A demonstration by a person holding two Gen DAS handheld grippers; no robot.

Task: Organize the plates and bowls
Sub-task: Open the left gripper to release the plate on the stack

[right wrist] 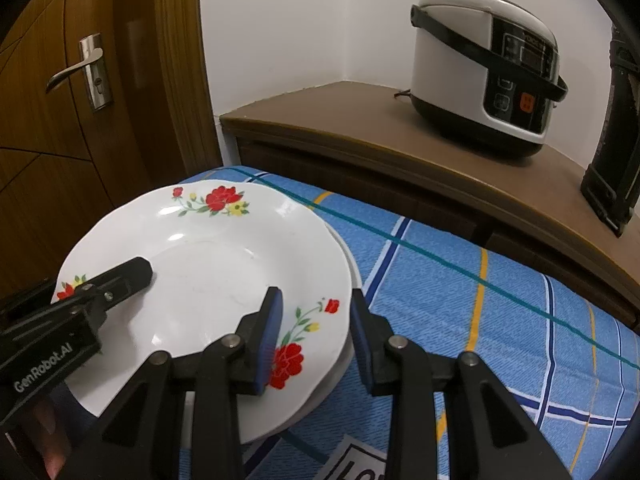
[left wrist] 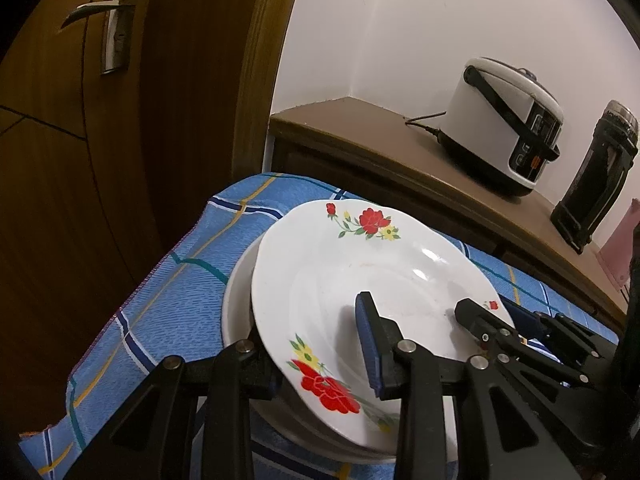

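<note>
A white plate with red flowers (left wrist: 340, 272) (right wrist: 208, 264) lies on top of a stack of white dishes (left wrist: 236, 300) (right wrist: 354, 276), shifted a little off its centre. My left gripper (left wrist: 312, 328) straddles the plate's near rim: its blue-padded finger (left wrist: 368, 344) stands over the well with a gap to the surface, and the other finger is hidden under the rim. My right gripper (right wrist: 315, 296) straddles the opposite rim, one pad on the inside and one against the outer edge. Each gripper also shows in the other's view, the right gripper (left wrist: 488, 312) and a finger of the left (right wrist: 136, 274).
The stack sits on a blue checked cloth (left wrist: 180, 300) (right wrist: 480, 320). Behind it is a brown cabinet (left wrist: 380, 140) (right wrist: 360, 128) bearing a white rice cooker (left wrist: 508, 128) (right wrist: 480, 68) and a dark flask (left wrist: 596, 172) (right wrist: 616, 140). A wooden door (left wrist: 80, 160) (right wrist: 60, 120) stands at the left.
</note>
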